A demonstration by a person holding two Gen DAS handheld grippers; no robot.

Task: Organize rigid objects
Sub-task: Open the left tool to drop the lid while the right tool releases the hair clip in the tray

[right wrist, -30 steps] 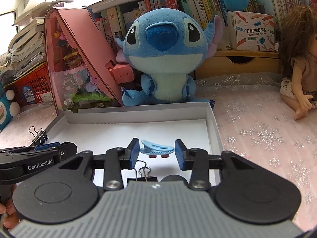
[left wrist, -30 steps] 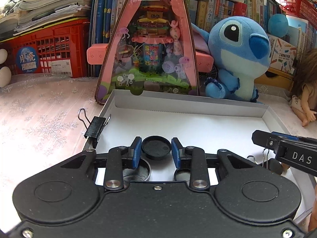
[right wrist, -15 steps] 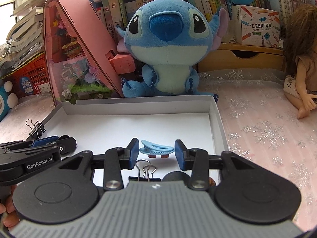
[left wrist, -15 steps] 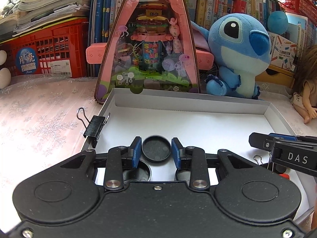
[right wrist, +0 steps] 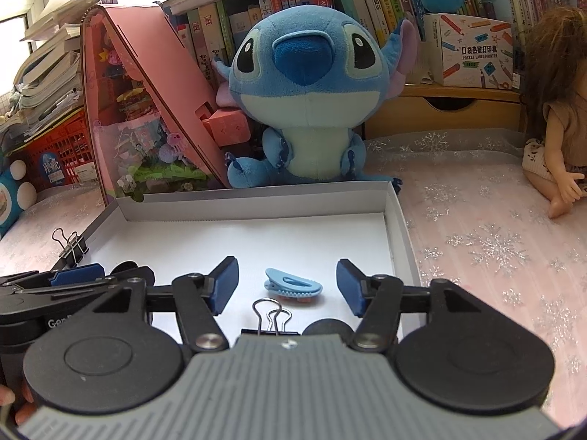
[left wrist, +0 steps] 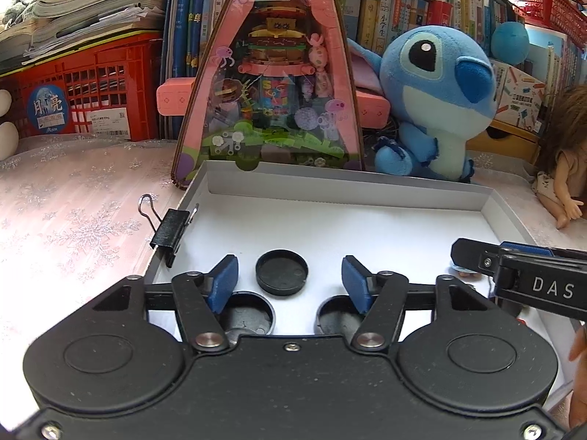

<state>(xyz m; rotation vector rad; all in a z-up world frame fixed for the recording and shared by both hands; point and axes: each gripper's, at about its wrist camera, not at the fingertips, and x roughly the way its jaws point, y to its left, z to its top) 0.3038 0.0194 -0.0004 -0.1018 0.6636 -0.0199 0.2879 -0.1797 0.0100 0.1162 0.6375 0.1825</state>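
A shallow white box lies on the pink cloth. In the left wrist view a round black lid rests on the box floor between the fingers of my open left gripper, untouched. Two round black cups sit just below it. In the right wrist view a light blue clip lies on the box floor between the fingers of my open right gripper. A black binder clip and a black disc lie close under that gripper.
A black binder clip is clamped on the box's left rim, also shown in the right wrist view. A pink triangular toy house, a blue plush, a doll, a red crate and books stand behind the box.
Both grippers have opened. The left one let go of the black lid and the right one let go of the blue clip; both now lie on the box floor.
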